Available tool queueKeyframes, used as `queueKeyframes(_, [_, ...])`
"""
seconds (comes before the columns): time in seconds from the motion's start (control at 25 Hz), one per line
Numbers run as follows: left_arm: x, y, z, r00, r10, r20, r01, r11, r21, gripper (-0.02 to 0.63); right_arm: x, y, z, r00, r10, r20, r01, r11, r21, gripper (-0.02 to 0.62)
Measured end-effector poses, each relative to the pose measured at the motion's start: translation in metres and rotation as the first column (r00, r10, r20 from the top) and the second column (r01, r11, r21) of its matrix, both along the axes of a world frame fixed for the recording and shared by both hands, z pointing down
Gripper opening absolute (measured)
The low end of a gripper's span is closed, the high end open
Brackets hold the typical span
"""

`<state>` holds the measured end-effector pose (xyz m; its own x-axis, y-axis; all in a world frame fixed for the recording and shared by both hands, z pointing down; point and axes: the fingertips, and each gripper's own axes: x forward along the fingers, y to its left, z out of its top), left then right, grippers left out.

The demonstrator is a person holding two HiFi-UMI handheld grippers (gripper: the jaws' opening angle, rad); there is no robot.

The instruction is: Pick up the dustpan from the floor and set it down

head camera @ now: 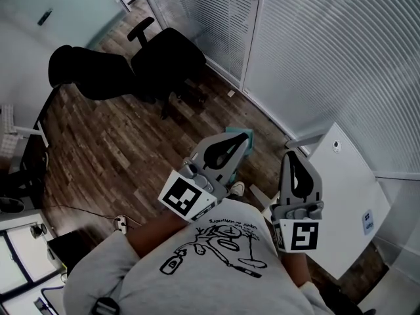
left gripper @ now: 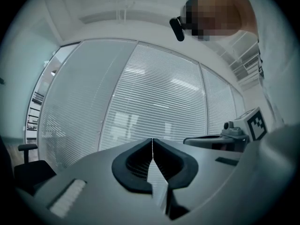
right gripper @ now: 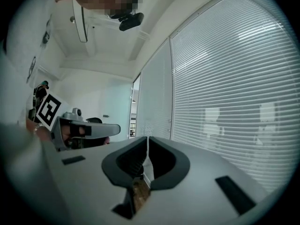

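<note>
Nearest the lens: the person's grey printed shirt (head camera: 197, 261), with both grippers held forward and level; at far left, black office chairs (head camera: 131, 67) stand on the wood floor (head camera: 111, 149); left gripper (head camera: 244, 142): jaws closed pad to pad, nothing between them; just beyond its tips a teal object (head camera: 233, 132) lies on the floor near the blinds (head camera: 328, 51), judged to be the dustpan, though mostly hidden behind the gripper; right gripper (head camera: 293, 157): jaws likewise closed and empty, beside the edge of a white cabinet (head camera: 344, 195); step in hand, by judgement: approach, pickup not yet begun; next move calls for lowering one gripper toward the floor, opening its jaws, and closing them on the handle or rim
</note>
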<state>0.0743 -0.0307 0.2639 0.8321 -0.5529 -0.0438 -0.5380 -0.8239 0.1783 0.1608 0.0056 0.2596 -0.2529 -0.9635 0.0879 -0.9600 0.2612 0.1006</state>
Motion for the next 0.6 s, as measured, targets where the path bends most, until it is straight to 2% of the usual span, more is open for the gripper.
queueKeyframes(0.28, [-0.004, -0.002, 0.004, 1.0, 0.002, 0.017, -0.002, 1.0, -0.007, 0.002, -0.007, -0.004, 0.017, 0.999, -0.031, 0.017, 0.032, 0.999, -0.041, 0.008])
queueKeyframes(0.6, [-0.008, -0.006, 0.013, 1.0, 0.006, 0.029, -0.005, 1.0, -0.027, 0.002, -0.011, -0.007, 0.053, 0.997, -0.053, 0.064, 0.061, 0.989, -0.136, 0.009])
